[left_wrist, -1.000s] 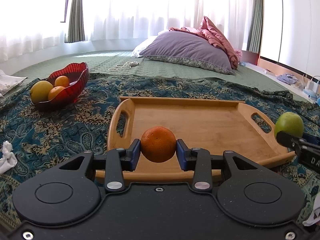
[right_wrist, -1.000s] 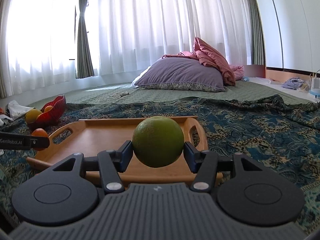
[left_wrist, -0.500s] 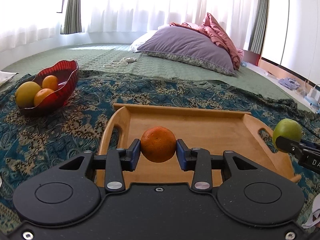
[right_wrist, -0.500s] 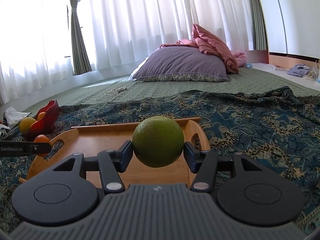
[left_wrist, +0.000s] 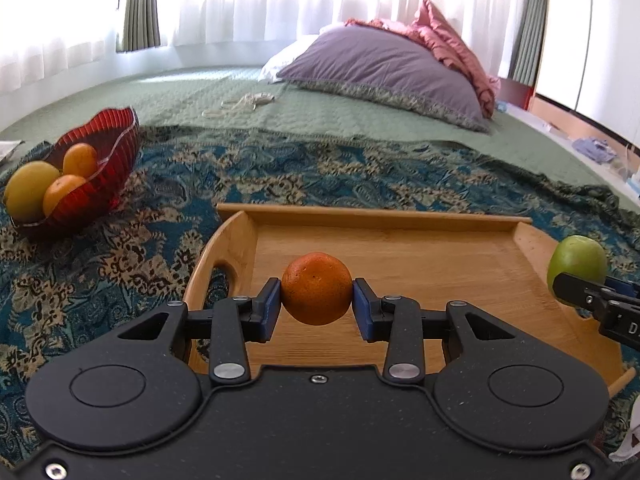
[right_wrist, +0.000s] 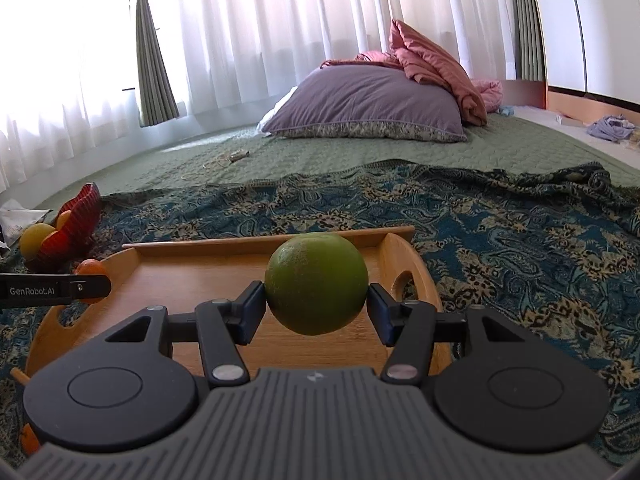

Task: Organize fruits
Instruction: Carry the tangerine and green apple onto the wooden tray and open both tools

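Both tools have come forward and lower over the wooden tray (left_wrist: 400, 216) since a second ago: in the left wrist view the tray now fills more of the frame and the red bowl (left_wrist: 100, 168) has slid toward the left edge. Nothing has changed in the grips. The left tool (left_wrist: 317, 307) is clamped on an orange (left_wrist: 317, 288), held above the left half of the tray, and the right tool (right_wrist: 316, 309) is clamped on a green fruit (right_wrist: 316, 282), held above the tray's right end near its handle slot. Judging from this, the two fruits are being brought to the tray for setting down, and neither has been released yet; the tray floor looks bare so far. The red bowl, standing on the patterned blanket (left_wrist: 100, 264) to the left of the tray and apart from it, holds a yellow fruit (left_wrist: 30, 190) and two more oranges. How high each held fruit hangs above the wood cannot be told, since the tool bodies hide the near part of the tray. In the right wrist view the left tool's finger covers most of the orange, and a small orange shape at the lower left edge is too cut off to identify. Whether the green fruit is an apple or a citrus is hard to tell.
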`<state>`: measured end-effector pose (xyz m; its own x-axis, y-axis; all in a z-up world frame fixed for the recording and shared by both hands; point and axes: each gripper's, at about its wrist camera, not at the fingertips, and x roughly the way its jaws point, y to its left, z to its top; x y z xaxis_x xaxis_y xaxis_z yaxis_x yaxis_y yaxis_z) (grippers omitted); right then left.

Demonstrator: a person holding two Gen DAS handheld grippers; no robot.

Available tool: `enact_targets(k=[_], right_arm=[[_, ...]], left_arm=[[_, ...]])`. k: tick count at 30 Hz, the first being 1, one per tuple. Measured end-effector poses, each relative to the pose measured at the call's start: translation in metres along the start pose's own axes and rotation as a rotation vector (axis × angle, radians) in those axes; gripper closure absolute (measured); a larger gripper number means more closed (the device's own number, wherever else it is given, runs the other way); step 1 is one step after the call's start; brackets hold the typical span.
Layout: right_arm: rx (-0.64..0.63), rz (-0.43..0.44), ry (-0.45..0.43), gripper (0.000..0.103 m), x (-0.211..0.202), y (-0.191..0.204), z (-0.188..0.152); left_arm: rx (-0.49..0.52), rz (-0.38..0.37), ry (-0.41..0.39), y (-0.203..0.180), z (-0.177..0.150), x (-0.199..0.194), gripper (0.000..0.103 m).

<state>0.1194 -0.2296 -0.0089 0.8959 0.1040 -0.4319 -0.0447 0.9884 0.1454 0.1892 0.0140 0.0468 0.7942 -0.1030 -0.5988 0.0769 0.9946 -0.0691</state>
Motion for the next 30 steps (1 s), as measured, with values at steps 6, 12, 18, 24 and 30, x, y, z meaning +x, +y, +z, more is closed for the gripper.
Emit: enact_targets(k=[6, 12, 18, 24, 30], right_arm=[[0.026, -0.009, 0.043, 0.044, 0.010, -0.006, -0.003], [0.011, -0.009, 0.077, 0.044, 0.016, -0.003, -0.003], [-0.003, -0.014, 0.121, 0.044, 0.023, 0.001, -0.005], [-0.026, -0.022, 0.126, 0.044, 0.023, 0.004, -0.004], [-0.028, -0.021, 0.128, 0.043, 0.023, 0.005, -0.004]], left_arm=[[-0.006, 0.016, 0.051, 0.003, -0.002, 0.018, 0.067], [0.005, 0.028, 0.076, 0.002, -0.004, 0.026, 0.067], [0.016, 0.037, 0.078, 0.000, -0.005, 0.028, 0.067], [0.012, 0.036, 0.076, 0.001, -0.006, 0.028, 0.067], [0.011, 0.035, 0.077, 0.001, -0.006, 0.028, 0.066]])
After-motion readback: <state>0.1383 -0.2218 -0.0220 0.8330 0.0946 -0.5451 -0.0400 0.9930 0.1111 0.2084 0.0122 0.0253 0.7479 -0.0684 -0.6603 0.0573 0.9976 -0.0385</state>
